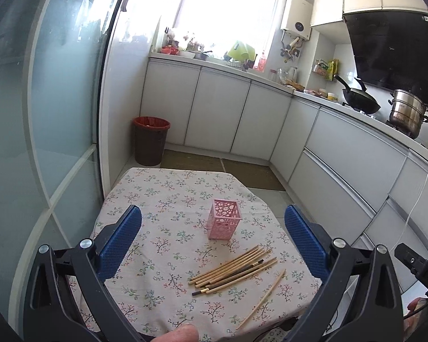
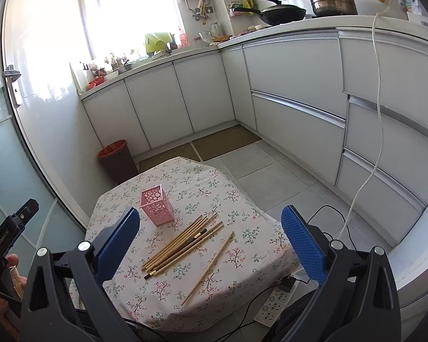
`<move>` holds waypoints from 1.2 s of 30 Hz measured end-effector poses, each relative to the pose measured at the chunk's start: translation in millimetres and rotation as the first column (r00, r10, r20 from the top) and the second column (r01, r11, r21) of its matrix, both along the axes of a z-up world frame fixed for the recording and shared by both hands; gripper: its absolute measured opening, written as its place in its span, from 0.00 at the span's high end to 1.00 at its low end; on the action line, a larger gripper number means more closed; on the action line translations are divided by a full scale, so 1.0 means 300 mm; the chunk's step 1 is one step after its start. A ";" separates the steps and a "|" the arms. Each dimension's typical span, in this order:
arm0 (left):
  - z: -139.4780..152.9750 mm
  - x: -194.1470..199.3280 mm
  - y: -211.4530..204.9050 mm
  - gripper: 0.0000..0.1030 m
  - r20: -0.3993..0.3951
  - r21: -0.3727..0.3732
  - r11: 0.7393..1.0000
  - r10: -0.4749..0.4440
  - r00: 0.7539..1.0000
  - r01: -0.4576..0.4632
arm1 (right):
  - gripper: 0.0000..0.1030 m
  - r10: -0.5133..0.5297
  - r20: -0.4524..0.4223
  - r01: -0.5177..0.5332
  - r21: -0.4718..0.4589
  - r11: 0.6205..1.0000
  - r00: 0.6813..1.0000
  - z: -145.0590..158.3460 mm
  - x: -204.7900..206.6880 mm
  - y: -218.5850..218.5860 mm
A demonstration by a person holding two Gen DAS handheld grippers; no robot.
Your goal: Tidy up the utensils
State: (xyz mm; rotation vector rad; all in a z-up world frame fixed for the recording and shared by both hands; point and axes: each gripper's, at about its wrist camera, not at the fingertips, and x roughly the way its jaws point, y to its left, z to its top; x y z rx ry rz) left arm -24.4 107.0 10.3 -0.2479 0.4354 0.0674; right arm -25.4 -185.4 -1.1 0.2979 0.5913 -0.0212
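A pink perforated holder (image 1: pixel 224 219) stands upright and empty on a small table with a floral cloth (image 1: pixel 162 199). A pile of several wooden chopsticks (image 1: pixel 234 269) lies in front of it, with one chopstick (image 1: pixel 262 302) lying apart to the right. My left gripper (image 1: pixel 212 245) is open and empty, held above the table's near side. In the right wrist view the holder (image 2: pixel 157 206), the pile (image 2: pixel 182 246) and the lone chopstick (image 2: pixel 208 268) show too. My right gripper (image 2: pixel 211 245) is open and empty above them.
A red-lined bin (image 1: pixel 150 139) stands on the floor behind the table by a glass door (image 1: pixel 42 114). White kitchen cabinets (image 2: pixel 294 85) run along the back and right. A power strip (image 2: pixel 275 302) and cables lie on the floor right of the table.
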 end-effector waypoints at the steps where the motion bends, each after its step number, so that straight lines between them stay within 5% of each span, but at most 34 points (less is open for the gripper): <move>1: -0.009 0.008 0.002 0.07 -0.011 0.005 1.000 0.010 1.000 -0.010 | 0.06 0.000 -0.008 0.000 0.004 1.000 1.000 -0.005 0.005 -0.004; 5: -0.057 0.069 -0.012 0.07 -0.099 0.059 0.998 0.039 0.994 -0.033 | 0.06 0.050 -0.059 -0.046 0.075 0.996 0.997 -0.045 0.038 -0.011; 8: -0.077 0.087 0.007 0.07 -0.135 0.007 1.000 0.015 0.991 -0.014 | 0.06 0.097 -0.077 -0.091 0.077 0.993 0.992 -0.067 0.061 0.016; 22: 0.016 0.057 -0.005 0.07 -0.109 0.203 0.959 0.221 0.969 -0.196 | 0.06 0.153 0.016 -0.152 -0.046 0.987 0.988 -0.038 0.167 0.122; 36: 0.048 0.034 -0.056 0.07 -0.119 0.193 0.962 0.219 0.969 -0.193 | 0.06 0.236 -0.020 -0.236 -0.019 0.971 0.972 -0.047 0.183 0.172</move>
